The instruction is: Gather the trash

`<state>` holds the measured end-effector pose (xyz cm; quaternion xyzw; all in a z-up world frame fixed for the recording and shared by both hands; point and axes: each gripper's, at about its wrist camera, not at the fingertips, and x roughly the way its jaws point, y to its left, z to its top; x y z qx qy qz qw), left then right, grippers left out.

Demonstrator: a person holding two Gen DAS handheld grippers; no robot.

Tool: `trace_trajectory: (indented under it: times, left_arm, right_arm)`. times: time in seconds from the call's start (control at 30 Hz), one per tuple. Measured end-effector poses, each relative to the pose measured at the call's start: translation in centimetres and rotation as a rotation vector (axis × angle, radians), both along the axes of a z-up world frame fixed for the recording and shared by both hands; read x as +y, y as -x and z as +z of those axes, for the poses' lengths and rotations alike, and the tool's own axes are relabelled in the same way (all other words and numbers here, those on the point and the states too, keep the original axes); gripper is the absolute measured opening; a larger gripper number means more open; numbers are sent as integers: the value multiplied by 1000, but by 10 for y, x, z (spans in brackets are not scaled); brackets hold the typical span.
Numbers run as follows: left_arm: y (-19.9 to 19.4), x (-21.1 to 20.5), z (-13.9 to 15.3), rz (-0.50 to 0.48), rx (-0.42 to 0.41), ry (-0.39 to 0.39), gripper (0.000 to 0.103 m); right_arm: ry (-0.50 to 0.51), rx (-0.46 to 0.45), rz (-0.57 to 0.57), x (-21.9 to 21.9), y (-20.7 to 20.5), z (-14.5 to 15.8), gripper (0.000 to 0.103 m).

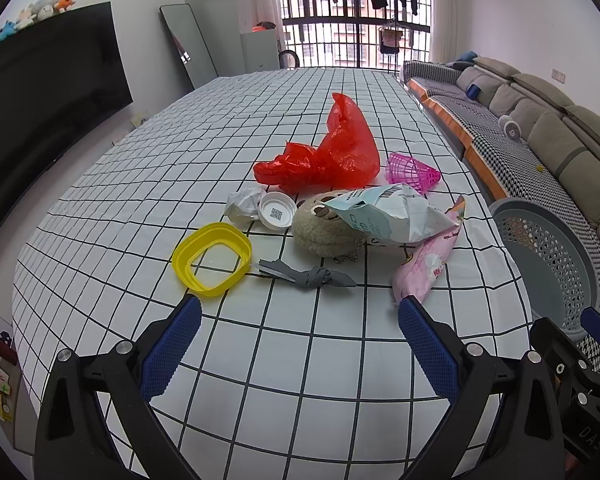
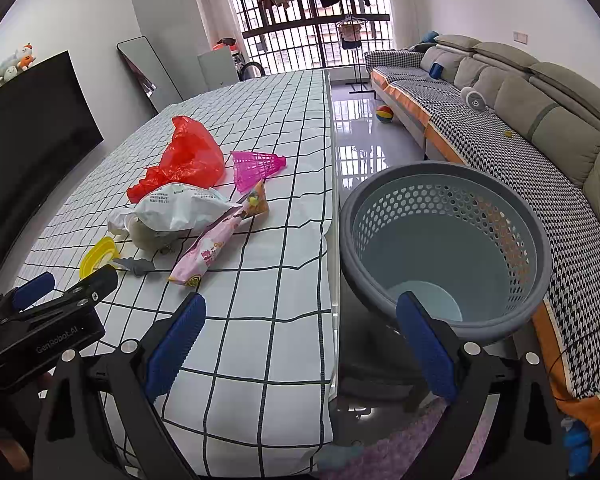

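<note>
Trash lies in a pile on the checked tablecloth (image 1: pixel 284 360): a red plastic bag (image 1: pixel 332 152), a pink mesh cone (image 1: pixel 410 170), a white snack bag (image 1: pixel 388 216), a pink wrapper (image 1: pixel 428 264), a yellow ring (image 1: pixel 212 256), a grey knotted strip (image 1: pixel 308 276), a white cap (image 1: pixel 276 212), crumpled paper (image 1: pixel 242 204) and a beige plush ball (image 1: pixel 324 228). My left gripper (image 1: pixel 300 320) is open and empty, just short of the grey strip. My right gripper (image 2: pixel 300 320) is open and empty over the table's right edge, beside the grey basket (image 2: pixel 444 248).
The grey perforated basket (image 1: pixel 548 264) stands off the table's right side, with only a pale disc at its bottom. A sofa (image 2: pixel 520 120) runs along the right wall. A black TV (image 1: pixel 40 92) stands to the left. A ball (image 2: pixel 384 114) lies on the floor.
</note>
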<state>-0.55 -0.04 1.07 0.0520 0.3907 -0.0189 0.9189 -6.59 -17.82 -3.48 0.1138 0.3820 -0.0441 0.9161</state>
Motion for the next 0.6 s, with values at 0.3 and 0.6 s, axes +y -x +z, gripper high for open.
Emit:
trace_trajectory:
  times: [0.3,0.6]
  left_arm:
    - [0,0,0,0,-2,0,97]
    - [-1,-1,1,-1,-3,1,97]
  right_arm:
    - [0,-2,0,0,1,0,92]
    - [1,-5,-2,0,1,-1,92]
